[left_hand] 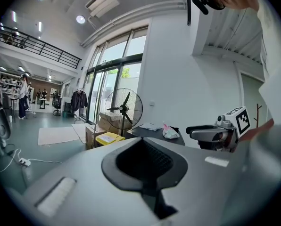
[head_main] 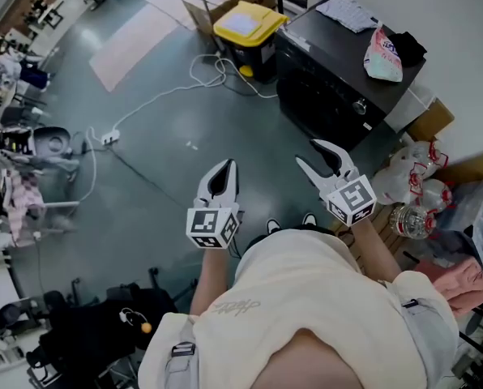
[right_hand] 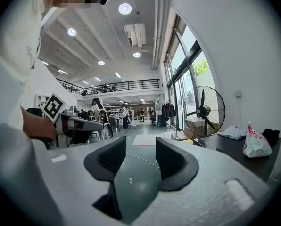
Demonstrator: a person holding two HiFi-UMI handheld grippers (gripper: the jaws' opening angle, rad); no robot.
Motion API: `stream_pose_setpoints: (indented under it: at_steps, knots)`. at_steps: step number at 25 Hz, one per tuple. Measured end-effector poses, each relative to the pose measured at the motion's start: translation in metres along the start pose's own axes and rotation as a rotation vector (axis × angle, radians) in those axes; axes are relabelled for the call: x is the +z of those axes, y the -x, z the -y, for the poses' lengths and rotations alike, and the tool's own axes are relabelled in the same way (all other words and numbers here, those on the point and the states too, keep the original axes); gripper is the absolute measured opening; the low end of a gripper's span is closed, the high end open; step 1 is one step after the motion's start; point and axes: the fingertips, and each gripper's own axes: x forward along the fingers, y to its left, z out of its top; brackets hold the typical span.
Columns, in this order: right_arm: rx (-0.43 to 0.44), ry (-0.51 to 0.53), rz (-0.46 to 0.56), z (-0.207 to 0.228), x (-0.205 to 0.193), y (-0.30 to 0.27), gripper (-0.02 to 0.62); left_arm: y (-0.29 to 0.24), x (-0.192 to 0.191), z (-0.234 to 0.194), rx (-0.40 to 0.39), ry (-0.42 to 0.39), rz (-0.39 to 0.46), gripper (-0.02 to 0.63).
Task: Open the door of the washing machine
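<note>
The washing machine (head_main: 331, 75) is a black box-shaped unit at the upper right of the head view, with its front face turned toward the floor space ahead of me. My right gripper (head_main: 310, 154) hovers just short of that front, jaws apart and nothing between them; in the right gripper view (right_hand: 140, 149) only floor shows through the gap. My left gripper (head_main: 223, 167) hangs over bare floor to the left, its jaws together and empty. In the left gripper view (left_hand: 144, 149) the pads meet, and the machine's dark top (left_hand: 154, 132) lies ahead.
A pink bag (head_main: 382, 55), papers (head_main: 347, 10) and a dark cloth lie on the machine. Behind it stand a yellow-lidded bin (head_main: 248, 27) and a standing fan (left_hand: 124, 109). A white cable and power strip (head_main: 109, 137) cross the floor. Bags and bottles (head_main: 416, 189) crowd the right.
</note>
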Motion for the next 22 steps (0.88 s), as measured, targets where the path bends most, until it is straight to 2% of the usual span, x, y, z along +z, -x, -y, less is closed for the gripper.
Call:
stream_pose_setpoints:
  at_steps: [7, 14, 22]
  knots:
    - [-0.049, 0.013, -0.007, 0.001, 0.001, -0.035, 0.198, -0.009, 0.003, -0.043, -0.017, 0.008, 0.021, 0.014]
    - [-0.070, -0.004, -0.059, 0.007, -0.020, -0.058, 0.198, -0.021, -0.013, -0.075, -0.015, 0.042, -0.010, 0.014]
    - [-0.034, -0.015, -0.077, 0.054, -0.032, -0.125, 0.198, -0.078, -0.006, -0.121, 0.024, 0.059, -0.032, 0.014]
